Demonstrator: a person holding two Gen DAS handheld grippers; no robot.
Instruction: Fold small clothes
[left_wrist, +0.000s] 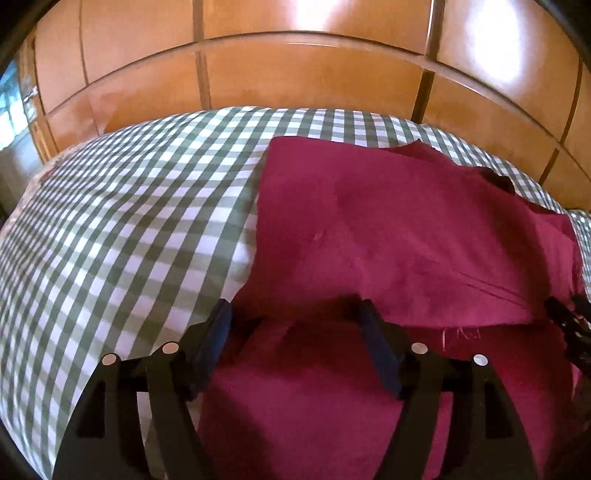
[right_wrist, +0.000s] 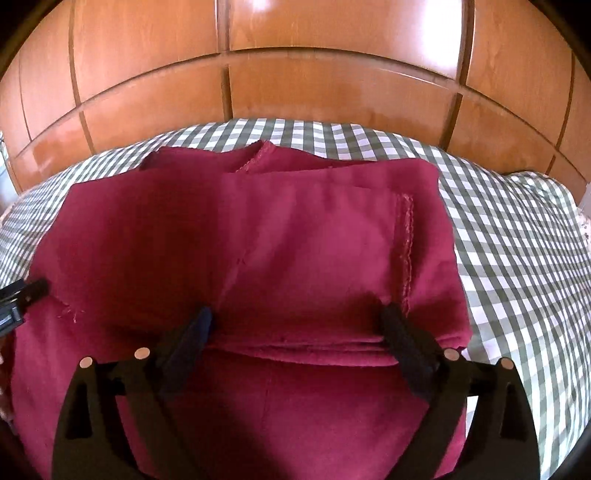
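A dark red garment (left_wrist: 388, 229) lies folded over itself on a green and white checked sheet (left_wrist: 129, 221). In the left wrist view my left gripper (left_wrist: 293, 308) stands open over the garment's near left part, and the folded edge runs between its fingers untouched. In the right wrist view the same garment (right_wrist: 258, 236) shows a stitched seam on its right side. My right gripper (right_wrist: 297, 312) is wide open at the near fold edge, its pads off the cloth. Each gripper shows at the other view's edge: the right gripper (left_wrist: 569, 317), the left gripper (right_wrist: 26, 295).
The checked sheet (right_wrist: 517, 240) covers a bed that spreads left and right of the garment. Behind the bed stands a glossy brown wooden panelled wall or wardrobe (left_wrist: 295, 74), close to the far edge. A bright window shows at the far left.
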